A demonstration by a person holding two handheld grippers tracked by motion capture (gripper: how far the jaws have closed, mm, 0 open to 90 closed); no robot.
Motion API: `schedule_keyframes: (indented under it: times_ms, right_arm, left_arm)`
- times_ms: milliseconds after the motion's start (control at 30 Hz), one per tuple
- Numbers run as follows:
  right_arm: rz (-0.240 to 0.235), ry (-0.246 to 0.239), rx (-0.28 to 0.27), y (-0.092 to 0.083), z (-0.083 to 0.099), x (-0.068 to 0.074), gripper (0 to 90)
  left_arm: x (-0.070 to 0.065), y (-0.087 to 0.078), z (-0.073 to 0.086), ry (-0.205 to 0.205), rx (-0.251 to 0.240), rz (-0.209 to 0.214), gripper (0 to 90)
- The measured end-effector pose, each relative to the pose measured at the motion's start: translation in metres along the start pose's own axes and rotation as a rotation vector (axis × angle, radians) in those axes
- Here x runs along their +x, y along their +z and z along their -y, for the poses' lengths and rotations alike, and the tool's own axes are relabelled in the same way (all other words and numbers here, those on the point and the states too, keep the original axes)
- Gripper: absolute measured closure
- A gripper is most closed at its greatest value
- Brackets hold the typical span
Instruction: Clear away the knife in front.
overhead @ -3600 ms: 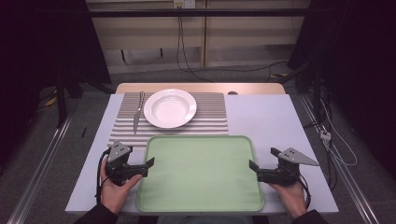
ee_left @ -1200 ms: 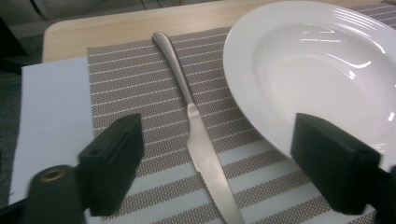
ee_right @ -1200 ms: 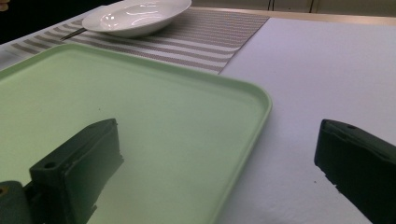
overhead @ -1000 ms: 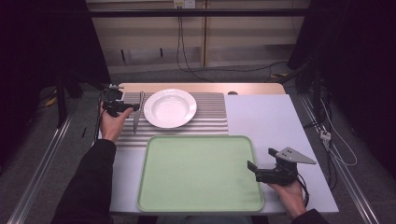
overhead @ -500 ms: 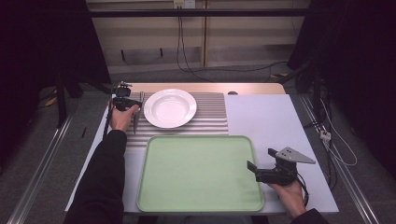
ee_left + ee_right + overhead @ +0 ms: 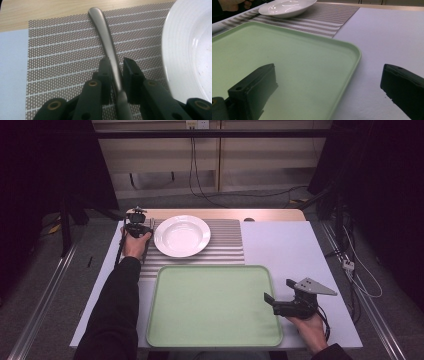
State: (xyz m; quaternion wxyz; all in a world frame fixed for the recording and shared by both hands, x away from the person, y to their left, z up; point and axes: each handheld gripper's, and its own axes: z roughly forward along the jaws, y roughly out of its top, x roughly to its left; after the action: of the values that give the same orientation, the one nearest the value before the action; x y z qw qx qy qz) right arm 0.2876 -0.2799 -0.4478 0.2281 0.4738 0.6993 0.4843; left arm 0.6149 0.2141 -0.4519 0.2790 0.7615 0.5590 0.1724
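Black left gripper (image 6: 117, 72), arm outstretched, is clamped on one silver metal utensil handle (image 6: 106, 37) beside one white plate (image 6: 182, 235); right gripper (image 6: 270, 303) rests agape over one green tray (image 6: 210, 340).

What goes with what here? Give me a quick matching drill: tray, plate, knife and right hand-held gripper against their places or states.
Things:
1. tray
2. plate
3. knife
4. right hand-held gripper

Places or states:
A. between the left hand-held gripper's jaws
B. open, at the tray's right edge
C. white, on the striped mat
D. green, nearest the person

Pairs: 1-D, 2-C, 3-A, 4-B
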Motion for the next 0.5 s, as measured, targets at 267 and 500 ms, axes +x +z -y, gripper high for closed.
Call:
schedule_keyframes:
  times_ms: [267,500]
  right_arm:
    - [0.004,0.0,0.001,0.0,0.0,0.0,0.2]
    - [0.005,-0.009,0.001,-0.001,0.0,0.001,0.3]
  left_arm:
    - [0.002,-0.007,0.002,0.023,0.053,0.008,79.5]
    - [0.004,-0.019,0.016,0.01,0.059,0.038,79.5]
